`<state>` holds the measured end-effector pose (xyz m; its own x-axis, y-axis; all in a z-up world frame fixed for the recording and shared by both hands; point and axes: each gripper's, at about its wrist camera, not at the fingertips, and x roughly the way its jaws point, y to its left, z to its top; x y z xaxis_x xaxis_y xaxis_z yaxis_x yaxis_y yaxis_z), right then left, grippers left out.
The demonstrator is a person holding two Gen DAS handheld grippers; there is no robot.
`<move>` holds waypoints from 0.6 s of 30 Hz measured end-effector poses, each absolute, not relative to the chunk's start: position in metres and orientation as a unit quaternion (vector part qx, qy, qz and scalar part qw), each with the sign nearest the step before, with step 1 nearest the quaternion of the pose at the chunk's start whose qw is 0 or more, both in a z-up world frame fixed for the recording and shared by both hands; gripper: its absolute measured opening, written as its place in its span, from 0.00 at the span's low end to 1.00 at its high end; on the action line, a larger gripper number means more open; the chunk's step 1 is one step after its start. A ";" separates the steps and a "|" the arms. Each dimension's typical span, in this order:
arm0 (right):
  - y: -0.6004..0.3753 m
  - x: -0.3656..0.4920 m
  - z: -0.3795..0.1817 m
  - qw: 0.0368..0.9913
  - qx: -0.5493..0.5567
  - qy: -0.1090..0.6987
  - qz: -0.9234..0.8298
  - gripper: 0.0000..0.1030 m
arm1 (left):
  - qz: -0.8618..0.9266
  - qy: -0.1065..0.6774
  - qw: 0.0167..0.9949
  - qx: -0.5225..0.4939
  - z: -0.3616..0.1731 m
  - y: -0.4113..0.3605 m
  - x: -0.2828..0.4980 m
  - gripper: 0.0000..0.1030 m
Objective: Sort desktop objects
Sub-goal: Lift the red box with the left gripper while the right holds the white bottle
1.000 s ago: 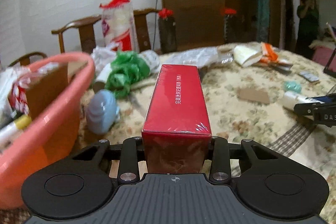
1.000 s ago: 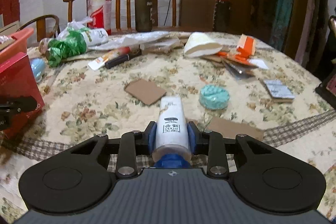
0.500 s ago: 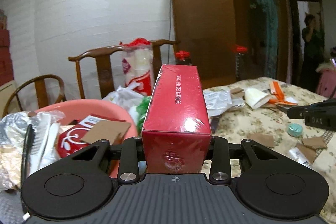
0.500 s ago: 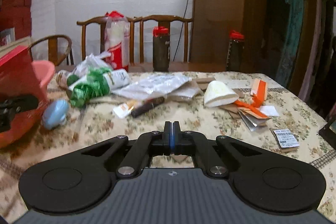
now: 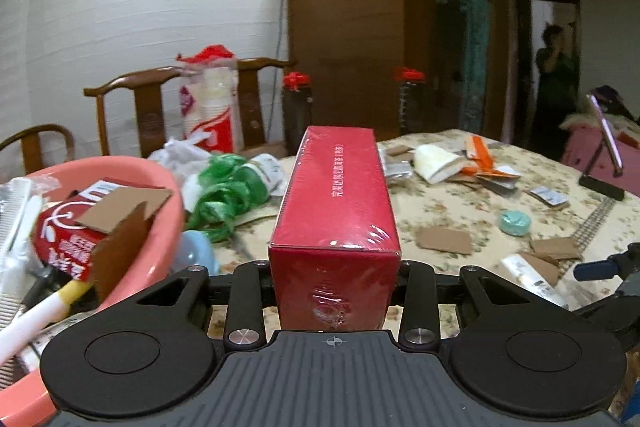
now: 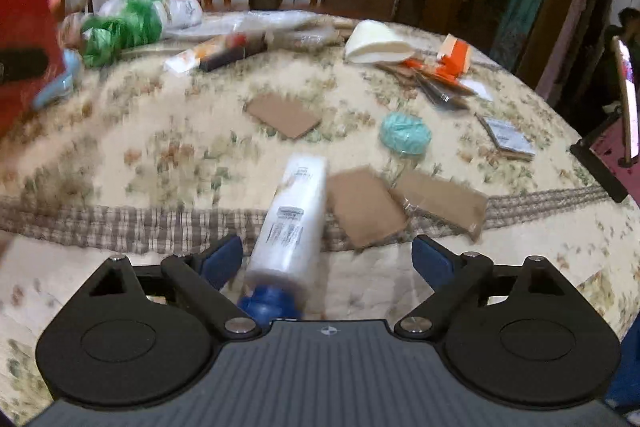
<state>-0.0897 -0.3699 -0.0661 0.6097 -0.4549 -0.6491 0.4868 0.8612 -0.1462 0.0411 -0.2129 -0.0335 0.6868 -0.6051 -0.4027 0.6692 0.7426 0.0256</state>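
My left gripper (image 5: 334,267) is shut on a long red box (image 5: 336,195) wrapped in clear film and holds it above the table, beside a pink basin (image 5: 140,179) at the left. The basin holds a red carton, cardboard and a comb. My right gripper (image 6: 328,255) is open, its blue pads spread wide. A white tube with a blue cap (image 6: 292,227) lies on the tablecloth between the pads, nearer the left pad. The red box also shows at the left edge of the right wrist view (image 6: 24,27).
The floral tablecloth (image 6: 160,131) carries cardboard pieces (image 6: 364,203), a teal round soap (image 6: 405,131), a green bag (image 6: 120,27), a white paper cone (image 6: 376,41) and orange packaging. Wooden chairs and dark bottles stand behind. A phone on a stand (image 6: 624,99) is at the right.
My right gripper was shut and raised half a second ago; it is now open and low around the white tube. My left gripper has lowered a little with the red box.
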 end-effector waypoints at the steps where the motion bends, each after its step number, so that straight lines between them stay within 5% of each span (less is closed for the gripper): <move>1: -0.368 -0.091 -0.068 0.898 0.022 0.351 -0.265 0.85 | -0.350 0.187 0.914 0.087 -0.034 -0.213 0.041 0.35; 2: -0.370 -0.094 -0.068 0.902 0.032 0.345 -0.259 0.75 | -0.351 0.186 0.914 0.087 -0.035 -0.213 0.041 0.35; 3: -0.373 -0.096 -0.068 0.908 0.058 0.338 -0.239 0.45 | -0.351 0.186 0.914 0.088 -0.035 -0.213 0.042 0.35; 4: -0.375 -0.097 -0.066 0.910 0.082 0.335 -0.229 0.34 | -0.351 0.187 0.913 0.089 -0.035 -0.213 0.043 0.35; 18: -0.363 -0.093 -0.050 0.916 0.086 0.293 -0.260 0.34 | -0.355 0.195 0.909 0.097 -0.047 -0.211 0.049 0.36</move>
